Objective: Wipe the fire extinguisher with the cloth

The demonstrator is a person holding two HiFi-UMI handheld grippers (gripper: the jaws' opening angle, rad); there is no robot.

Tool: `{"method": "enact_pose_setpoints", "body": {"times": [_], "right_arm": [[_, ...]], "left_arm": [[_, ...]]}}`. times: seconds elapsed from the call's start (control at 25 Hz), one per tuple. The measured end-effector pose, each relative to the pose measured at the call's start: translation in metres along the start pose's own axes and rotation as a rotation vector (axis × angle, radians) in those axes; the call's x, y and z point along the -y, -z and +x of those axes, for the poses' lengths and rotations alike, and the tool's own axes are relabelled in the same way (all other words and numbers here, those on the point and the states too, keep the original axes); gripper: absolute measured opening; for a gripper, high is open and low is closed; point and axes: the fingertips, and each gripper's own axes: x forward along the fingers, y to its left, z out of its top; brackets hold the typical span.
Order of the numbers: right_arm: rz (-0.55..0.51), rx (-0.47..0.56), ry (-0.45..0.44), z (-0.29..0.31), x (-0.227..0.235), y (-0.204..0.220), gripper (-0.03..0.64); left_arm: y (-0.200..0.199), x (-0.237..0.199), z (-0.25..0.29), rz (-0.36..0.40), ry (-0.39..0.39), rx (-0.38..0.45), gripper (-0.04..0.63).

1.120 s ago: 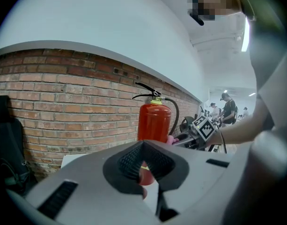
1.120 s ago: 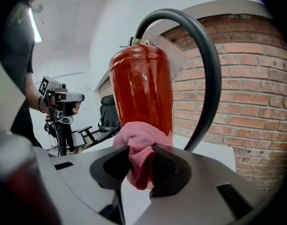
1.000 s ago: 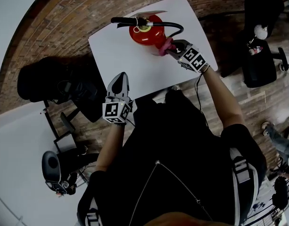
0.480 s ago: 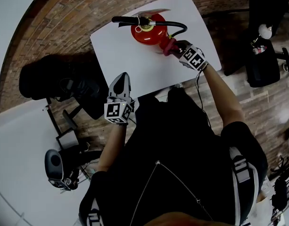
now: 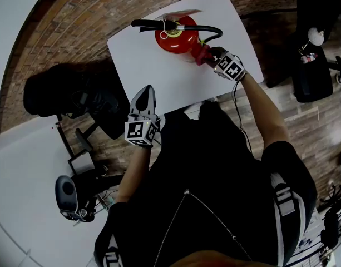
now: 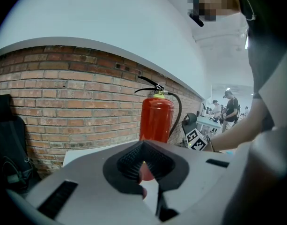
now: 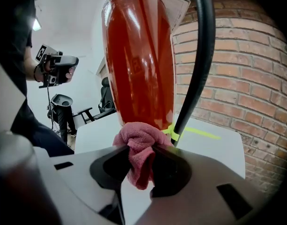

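Extinguisher (image 5: 174, 35) stands upright on the white table (image 5: 153, 77) in the head view, with the right gripper (image 5: 210, 55) at its side holding a pink cloth (image 5: 201, 53) that seems to touch the red body, and the left gripper (image 5: 143, 93) over the near edge, well apart. The left gripper view shows its jaws together with nothing between them. The right gripper view shows its jaws clamped on the bunched cloth, which presses low on the body just beside the black hose (image 7: 197, 64).
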Motion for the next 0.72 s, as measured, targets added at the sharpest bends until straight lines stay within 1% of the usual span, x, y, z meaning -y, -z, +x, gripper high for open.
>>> {"method": "enact_pose_setpoints", "body": {"times": [0.36,0.72], "right_arm": [[0.004,-0.029,-0.01,0.022,0.003,0.027,0.115],[0.06,-0.081,0.008,0.049,0.006,0.062,0.115]], "left_arm": [[0.002,0.0,0.002,-0.002,-0.005,-0.006,0.017],[0.004,-0.01,-0.006,-0.001,-0.037,-0.011,0.017]]}}
